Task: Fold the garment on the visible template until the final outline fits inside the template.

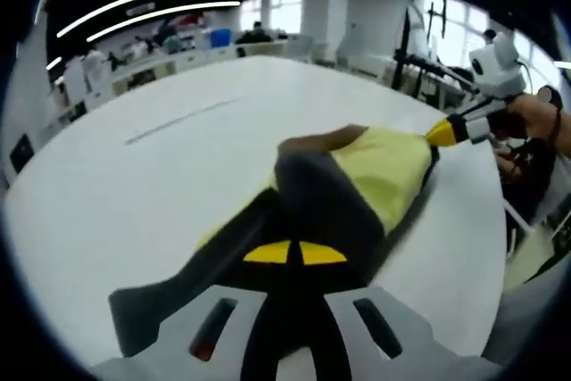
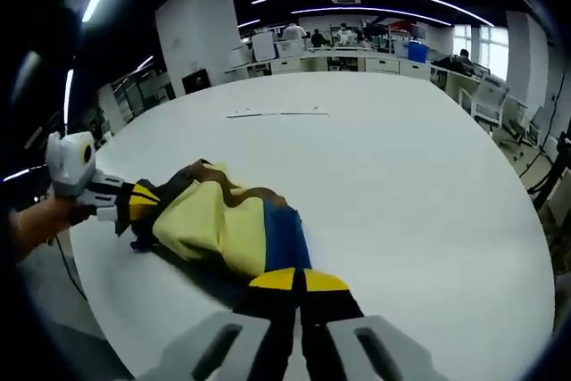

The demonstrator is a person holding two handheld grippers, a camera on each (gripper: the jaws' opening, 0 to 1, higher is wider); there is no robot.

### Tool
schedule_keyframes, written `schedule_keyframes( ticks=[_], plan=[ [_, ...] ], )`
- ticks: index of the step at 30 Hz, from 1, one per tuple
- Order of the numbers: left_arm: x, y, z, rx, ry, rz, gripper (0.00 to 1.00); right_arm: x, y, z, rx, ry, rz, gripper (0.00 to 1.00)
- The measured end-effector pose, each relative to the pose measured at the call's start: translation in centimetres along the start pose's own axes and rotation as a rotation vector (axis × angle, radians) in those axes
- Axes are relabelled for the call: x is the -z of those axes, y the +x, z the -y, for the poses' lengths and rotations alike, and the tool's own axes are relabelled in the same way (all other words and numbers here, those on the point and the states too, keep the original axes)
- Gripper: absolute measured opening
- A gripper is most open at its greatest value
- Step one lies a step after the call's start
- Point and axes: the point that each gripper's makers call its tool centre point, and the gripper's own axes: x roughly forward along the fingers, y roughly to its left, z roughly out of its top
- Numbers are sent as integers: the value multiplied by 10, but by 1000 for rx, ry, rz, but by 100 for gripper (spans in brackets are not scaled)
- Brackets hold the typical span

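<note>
left tongs point(image 1: 294, 253) clamp garment point(image 1: 375, 176) | yellow, dark, bunched | white table point(image 1: 178, 176)

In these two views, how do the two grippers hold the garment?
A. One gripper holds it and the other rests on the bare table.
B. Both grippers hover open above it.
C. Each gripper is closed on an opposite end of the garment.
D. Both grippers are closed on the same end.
C: the left gripper has its yellow tips shut on one end of the garment, and the right gripper is shut on the other end.
</note>
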Motion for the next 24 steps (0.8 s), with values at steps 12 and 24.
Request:
schedule_keyframes(
  ticks=[12, 24],
  plan=[
    [-45, -44, -26, -53, -66, 148, 0, -36, -10, -7, -45, 6, 101, 0],
    [-70, -65, -48, -102, -18, 177, 0, -78, -12, -2, -42, -86, 142, 0]
  ],
)
